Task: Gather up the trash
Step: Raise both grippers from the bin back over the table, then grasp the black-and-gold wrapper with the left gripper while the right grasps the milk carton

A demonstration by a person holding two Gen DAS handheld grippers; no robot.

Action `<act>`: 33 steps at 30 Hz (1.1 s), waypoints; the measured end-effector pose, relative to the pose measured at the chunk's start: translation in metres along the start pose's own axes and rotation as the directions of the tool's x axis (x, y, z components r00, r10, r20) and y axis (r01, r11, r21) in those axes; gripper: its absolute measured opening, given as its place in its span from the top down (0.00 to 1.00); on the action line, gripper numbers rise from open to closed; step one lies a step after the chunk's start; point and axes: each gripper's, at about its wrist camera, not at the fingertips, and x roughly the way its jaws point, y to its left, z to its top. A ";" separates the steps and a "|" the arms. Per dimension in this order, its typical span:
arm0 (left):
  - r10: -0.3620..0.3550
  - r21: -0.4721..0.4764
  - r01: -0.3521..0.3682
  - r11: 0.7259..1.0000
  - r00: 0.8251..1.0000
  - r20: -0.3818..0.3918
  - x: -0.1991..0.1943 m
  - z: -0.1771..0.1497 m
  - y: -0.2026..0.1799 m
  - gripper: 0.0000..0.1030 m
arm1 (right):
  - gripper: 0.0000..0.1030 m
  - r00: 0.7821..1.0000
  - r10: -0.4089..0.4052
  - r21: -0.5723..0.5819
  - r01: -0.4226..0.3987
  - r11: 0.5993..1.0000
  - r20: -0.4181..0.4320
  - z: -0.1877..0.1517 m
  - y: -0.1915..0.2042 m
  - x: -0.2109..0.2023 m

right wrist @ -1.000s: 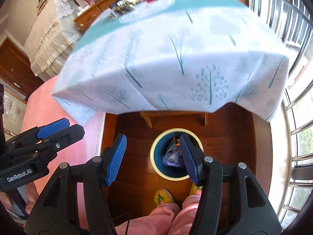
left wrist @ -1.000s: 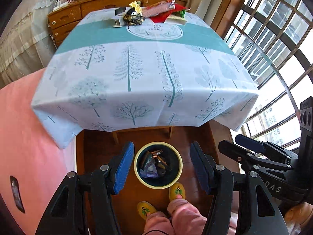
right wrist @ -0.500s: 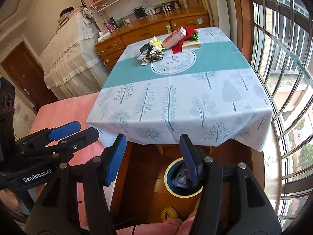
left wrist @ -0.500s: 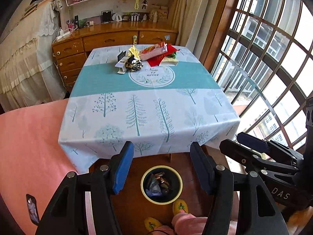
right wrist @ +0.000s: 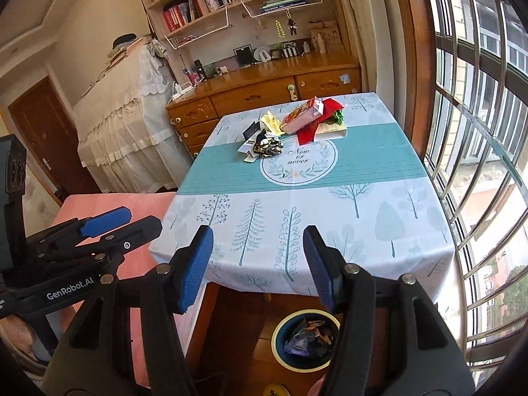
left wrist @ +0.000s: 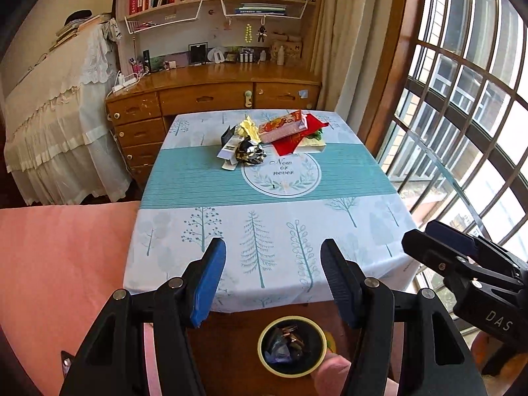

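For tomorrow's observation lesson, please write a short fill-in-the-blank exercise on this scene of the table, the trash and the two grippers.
1. The trash pile lies on the ____ half of the tablecloth, near the wooden drawers.
2. The bin stands on the ____, below the table's near edge.
3. The left gripper and the right gripper both have ____ between their blue pads.
4. The words in the tablecloth's round emblem read "Now or ____".

Missing words: far; floor; nothing; never

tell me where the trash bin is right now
The trash bin sits on the wooden floor just under the table's near edge, bottom centre in both wrist views.
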 end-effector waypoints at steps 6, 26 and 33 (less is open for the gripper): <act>0.017 -0.111 -0.023 0.994 0.999 -0.051 0.065 0.053 0.016 0.41 | 0.48 0.999 0.042 -0.006 -0.042 0.999 -0.003 0.053 -0.033 0.058; 0.136 -0.310 -0.228 0.923 0.947 -0.291 0.377 0.180 0.025 0.41 | 0.49 0.961 0.176 -0.020 -0.185 0.983 -0.213 0.208 -0.197 0.349; 0.135 -0.340 -0.255 0.905 0.931 -0.339 0.425 0.188 0.038 0.41 | 0.46 0.969 0.126 -0.315 -0.190 0.930 -0.212 0.259 -0.188 0.408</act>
